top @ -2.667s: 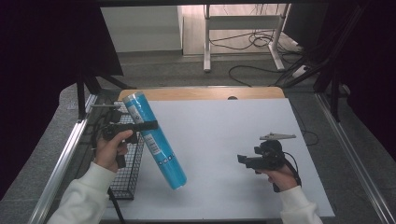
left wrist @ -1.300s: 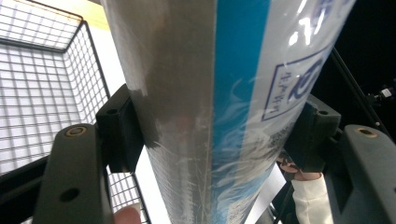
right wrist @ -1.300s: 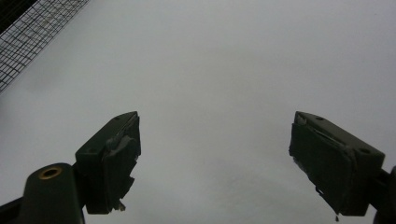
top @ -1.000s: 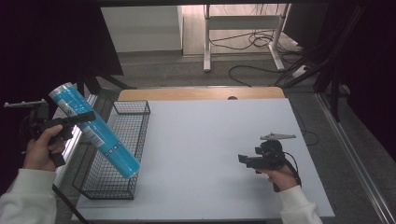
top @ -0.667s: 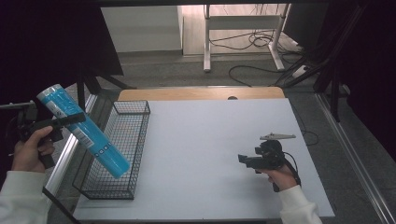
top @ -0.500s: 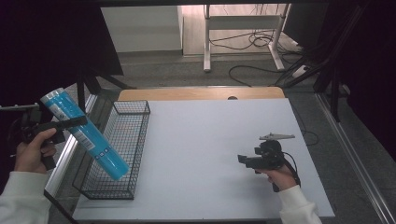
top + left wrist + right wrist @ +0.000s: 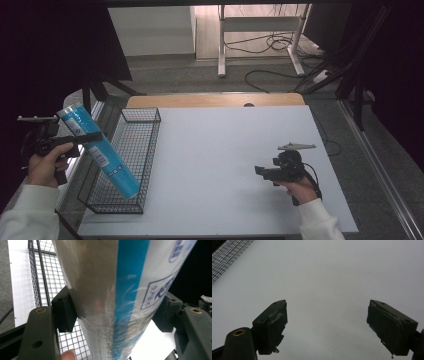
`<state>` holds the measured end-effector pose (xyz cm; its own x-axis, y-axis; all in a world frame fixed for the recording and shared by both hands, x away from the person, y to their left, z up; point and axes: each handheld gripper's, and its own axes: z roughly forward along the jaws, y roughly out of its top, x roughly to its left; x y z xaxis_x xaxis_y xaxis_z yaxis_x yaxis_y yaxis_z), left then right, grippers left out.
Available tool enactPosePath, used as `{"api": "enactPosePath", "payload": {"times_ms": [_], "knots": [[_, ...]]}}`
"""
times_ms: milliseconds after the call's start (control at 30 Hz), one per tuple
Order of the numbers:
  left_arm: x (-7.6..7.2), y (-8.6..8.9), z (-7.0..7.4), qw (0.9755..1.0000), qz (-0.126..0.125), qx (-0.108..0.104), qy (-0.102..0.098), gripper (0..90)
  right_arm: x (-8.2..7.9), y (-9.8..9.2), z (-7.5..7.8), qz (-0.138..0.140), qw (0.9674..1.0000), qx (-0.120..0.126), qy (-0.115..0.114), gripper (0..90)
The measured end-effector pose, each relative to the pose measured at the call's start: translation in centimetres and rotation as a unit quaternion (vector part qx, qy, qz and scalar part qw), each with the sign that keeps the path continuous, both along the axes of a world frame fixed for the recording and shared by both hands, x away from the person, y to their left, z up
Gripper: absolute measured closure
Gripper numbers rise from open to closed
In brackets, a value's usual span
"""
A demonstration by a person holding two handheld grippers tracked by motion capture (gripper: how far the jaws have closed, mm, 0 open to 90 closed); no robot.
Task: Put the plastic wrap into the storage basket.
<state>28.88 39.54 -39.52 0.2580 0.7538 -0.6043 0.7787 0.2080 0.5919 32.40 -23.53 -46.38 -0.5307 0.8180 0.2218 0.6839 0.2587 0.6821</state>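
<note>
Your left gripper [image 7: 82,138] clamps the long blue-and-white cylindrical tube [image 7: 100,150], tilted, its lower end over the black wire basket [image 7: 142,150]. Your right gripper [image 7: 265,172] rests with jaws apart, holding nothing, well apart.

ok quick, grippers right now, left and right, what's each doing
left gripper: shut on the blue tube, tilted over the wire basket.
right gripper: open, nothing between its jaws.

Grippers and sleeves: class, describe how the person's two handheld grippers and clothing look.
Both arms wear white long sleeves. The left gripper and right gripper are black pistol-shaped tools, each with two blocky dark jaws and brass-coloured pivot pins. A grey three-cornered plate tops the right one, and a black cable trails from it. Its pads look worn and frayed.
</note>
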Motion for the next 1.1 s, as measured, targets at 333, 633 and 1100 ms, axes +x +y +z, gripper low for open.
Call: {"api": "enactPosePath", "payload": {"times_ms": [333, 633, 1100], "knots": [[0.0, -0.7, -0.7, 0.9998, -0.012, 0.012, 0.011, 32.0, 0.1, 0.0, -0.1, -0.001, 1.0, -0.001, 0.0, 16.8], [1.6, -1.6, -1.6, 0.9993, 0.004, 0.02, 0.031, 31.9, 0.2, -0.1, -0.2, -0.001, 1.0, -0.001, 0.001, 16.8], [7.7, -5.9, -3.5, 0.992, 0.062, 0.074, 0.08, 31.9, 0.4, 0.0, -0.2, -0.009, 0.9999, -0.005, -0.01, 16.9]]}}
